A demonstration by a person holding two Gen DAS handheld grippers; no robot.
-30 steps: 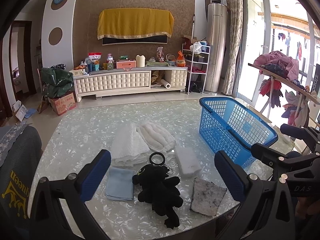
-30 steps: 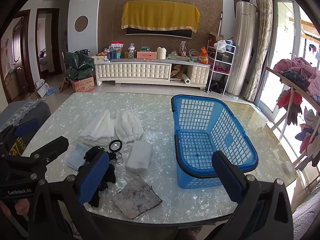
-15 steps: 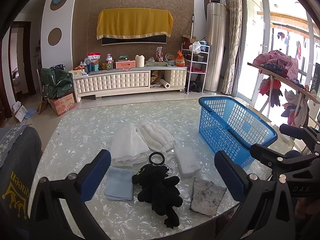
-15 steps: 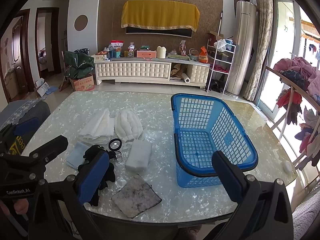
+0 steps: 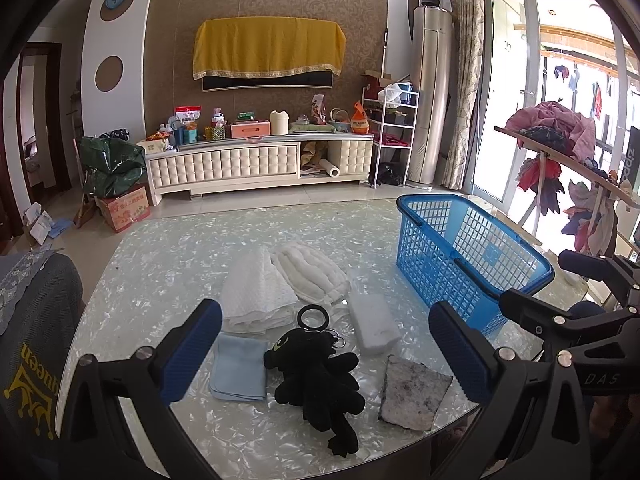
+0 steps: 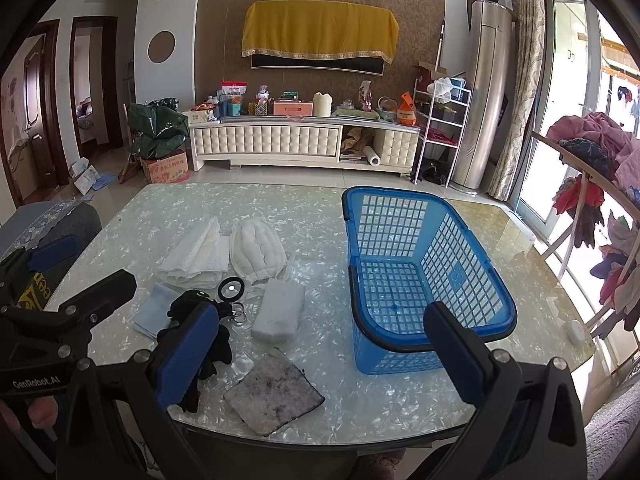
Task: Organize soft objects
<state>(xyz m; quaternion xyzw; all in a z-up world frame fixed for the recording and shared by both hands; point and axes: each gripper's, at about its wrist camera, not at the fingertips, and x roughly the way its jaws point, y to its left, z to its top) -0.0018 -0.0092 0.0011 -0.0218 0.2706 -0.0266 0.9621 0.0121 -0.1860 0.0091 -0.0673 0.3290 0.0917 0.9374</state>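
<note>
Soft things lie on a pearly table: a black plush toy [image 5: 316, 376] with a key ring, a light blue cloth [image 5: 239, 367], a folded white towel [image 5: 256, 290], a ribbed white pad [image 5: 310, 272], a white sponge block [image 5: 373, 322] and a grey dirty pad [image 5: 412, 396]. An empty blue basket [image 5: 468, 256] stands to their right. My left gripper [image 5: 326, 354] is open above the plush toy. My right gripper [image 6: 324, 354] is open and empty, between the grey pad [image 6: 274, 396] and the basket [image 6: 420, 276].
The table's near edge [image 6: 320, 438] runs just under both grippers. A clothes rack [image 6: 592, 184] loaded with garments stands right of the table. A chair back with a grey cover [image 5: 36, 320] is at the left. A TV cabinet [image 5: 256, 164] lines the far wall.
Almost nothing has moved. Both grippers hold open in about the same place, with a very slight drift of the views.
</note>
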